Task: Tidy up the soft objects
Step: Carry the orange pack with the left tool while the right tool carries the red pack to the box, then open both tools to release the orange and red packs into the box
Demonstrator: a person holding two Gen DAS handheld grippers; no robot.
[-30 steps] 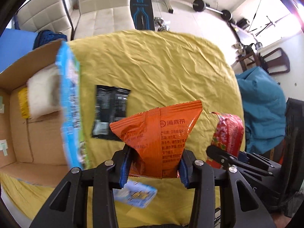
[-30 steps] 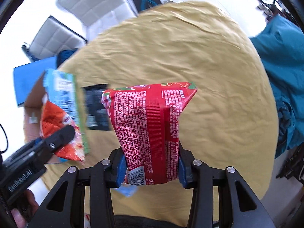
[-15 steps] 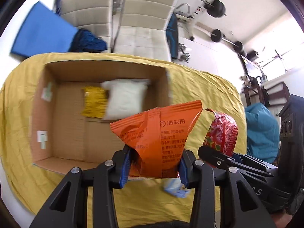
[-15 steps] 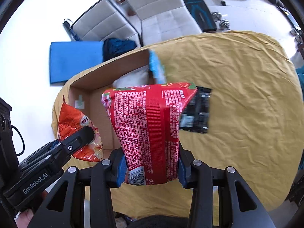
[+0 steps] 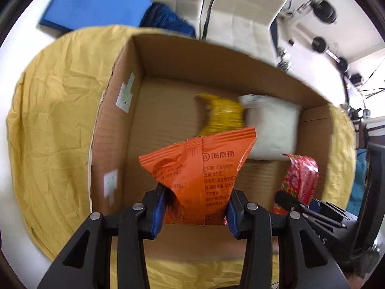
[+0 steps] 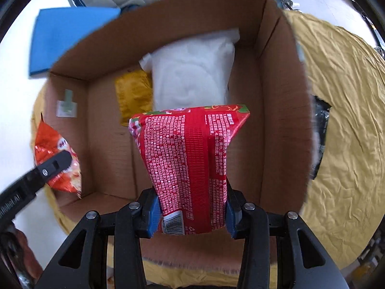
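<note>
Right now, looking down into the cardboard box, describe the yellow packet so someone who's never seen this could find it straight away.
Start at the open cardboard box on the yellow cloth. On its floor near the far wall lie two packs side by side, and the yellow packet is the smaller, crinkled one. It sits left of the big white pack in the right wrist view, and is the only yellow item inside.

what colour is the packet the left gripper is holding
Orange, with a printed logo and text; the packet clamped in the left gripper shows best in the left wrist view.
</note>
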